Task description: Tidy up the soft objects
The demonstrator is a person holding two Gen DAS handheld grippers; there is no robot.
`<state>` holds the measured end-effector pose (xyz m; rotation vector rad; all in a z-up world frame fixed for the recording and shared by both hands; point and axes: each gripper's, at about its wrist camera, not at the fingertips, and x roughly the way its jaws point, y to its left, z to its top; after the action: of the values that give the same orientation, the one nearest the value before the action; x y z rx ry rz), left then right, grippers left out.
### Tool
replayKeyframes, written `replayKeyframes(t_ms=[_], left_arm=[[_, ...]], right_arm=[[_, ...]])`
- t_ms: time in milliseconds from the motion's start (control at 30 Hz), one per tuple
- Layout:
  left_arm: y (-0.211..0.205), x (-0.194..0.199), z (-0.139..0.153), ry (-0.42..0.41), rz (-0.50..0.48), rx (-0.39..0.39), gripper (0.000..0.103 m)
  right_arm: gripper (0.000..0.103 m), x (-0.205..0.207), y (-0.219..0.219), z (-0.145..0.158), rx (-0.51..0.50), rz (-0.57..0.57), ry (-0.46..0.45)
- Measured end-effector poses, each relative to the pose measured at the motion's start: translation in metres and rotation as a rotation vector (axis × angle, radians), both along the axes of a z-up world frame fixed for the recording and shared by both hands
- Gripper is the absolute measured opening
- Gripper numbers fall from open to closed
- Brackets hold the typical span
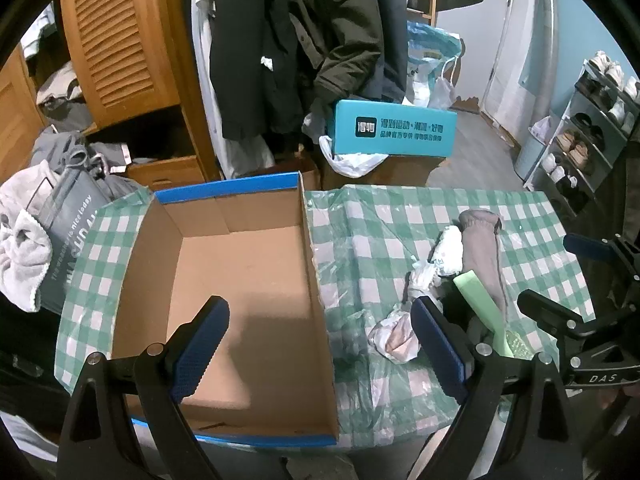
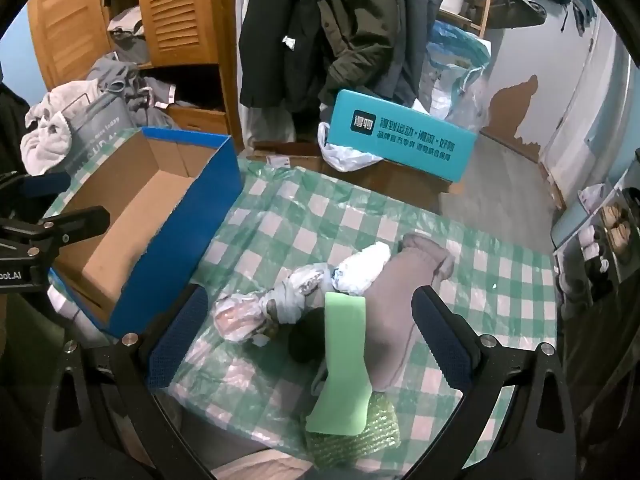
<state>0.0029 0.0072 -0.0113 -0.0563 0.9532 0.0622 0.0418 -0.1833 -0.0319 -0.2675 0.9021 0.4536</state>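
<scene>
A table with a green-and-white checked cloth [image 2: 400, 220] holds an open cardboard box [image 1: 240, 280] with blue outer walls on its left side. The box interior shows only bare cardboard.

To the right of the box, apart from it, lies a loose pile of soft things: a grey-brown sock [image 2: 404, 304] lying lengthwise, a light green sponge [image 2: 344, 360] resting across it and over a green mesh scrubber [image 2: 360, 436], a white crumpled cloth [image 2: 360, 268] touching the sock's left side, a pinkish plastic-wrapped wad [image 2: 240, 316] nearest the box, and a dark object [image 2: 304, 340] half hidden under the sponge.

The left gripper [image 1: 320, 344] hangs over the box's right wall, jaws spread wide with nothing gripped; 1 finger is above the box floor, the other above the pile's edge.

The right gripper [image 2: 312, 328] hangs over the pile, jaws also spread wide and gripping nothing; the sponge, sock and wad lie between its fingers in view, but whether the pads touch them cannot be told.
</scene>
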Motion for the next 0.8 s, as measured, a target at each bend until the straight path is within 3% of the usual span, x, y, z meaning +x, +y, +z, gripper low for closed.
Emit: replayKeyframes(t_ms=[800], left_arm=[[-0.005, 0.002, -0.011, 0.045, -0.011, -0.016, 0.094]], right_arm=[[0.101, 0.003, -0.002, -0.006, -0.007, -0.002, 0.042]])
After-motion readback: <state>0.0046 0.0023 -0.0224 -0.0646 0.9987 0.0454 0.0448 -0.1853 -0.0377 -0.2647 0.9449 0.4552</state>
